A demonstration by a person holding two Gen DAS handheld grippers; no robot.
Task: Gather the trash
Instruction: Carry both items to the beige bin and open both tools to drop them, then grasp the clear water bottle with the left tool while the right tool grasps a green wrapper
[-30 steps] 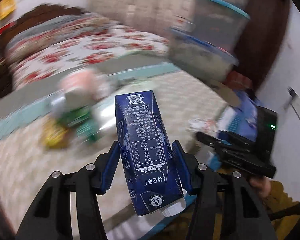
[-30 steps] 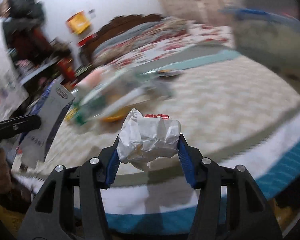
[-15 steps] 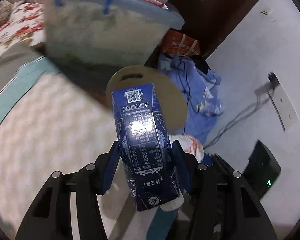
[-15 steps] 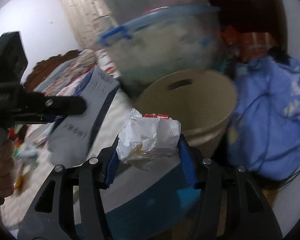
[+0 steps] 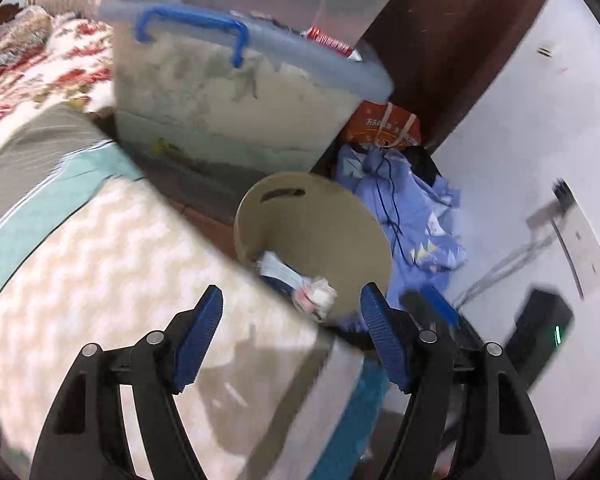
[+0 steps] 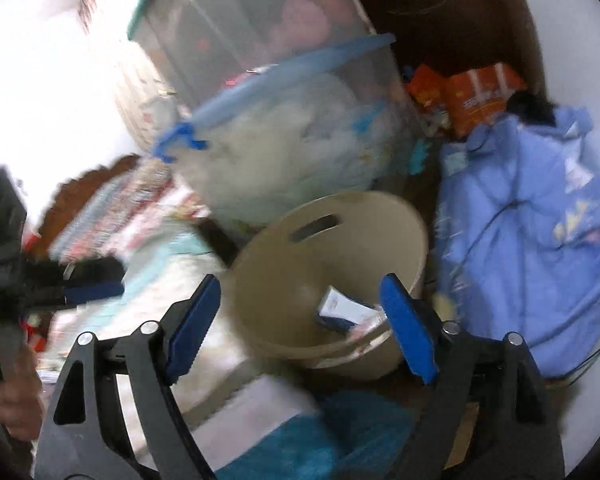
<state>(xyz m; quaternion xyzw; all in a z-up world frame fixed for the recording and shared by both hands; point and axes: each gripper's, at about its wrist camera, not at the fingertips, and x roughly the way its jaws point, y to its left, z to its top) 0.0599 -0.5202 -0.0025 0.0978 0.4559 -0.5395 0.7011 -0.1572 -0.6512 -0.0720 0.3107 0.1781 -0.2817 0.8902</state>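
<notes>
The left gripper point(image 5: 290, 312) and right gripper point(image 6: 300, 308) are both hanging spread and empty now — the carton point(image 6: 340, 310) and crumpled paper point(image 5: 314, 294) clamped a moment ago are lying inside the beige bin point(image 6: 340, 224), so this load of trash is looking delivered.

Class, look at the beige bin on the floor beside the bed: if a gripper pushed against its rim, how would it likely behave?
The beige bin looks like thin plastic holding only a carton and crumpled paper, so it is probably light and would slide or tip. Its round wall may flex slightly. The blue clothes lying close beside it might cushion it on that side.
</notes>
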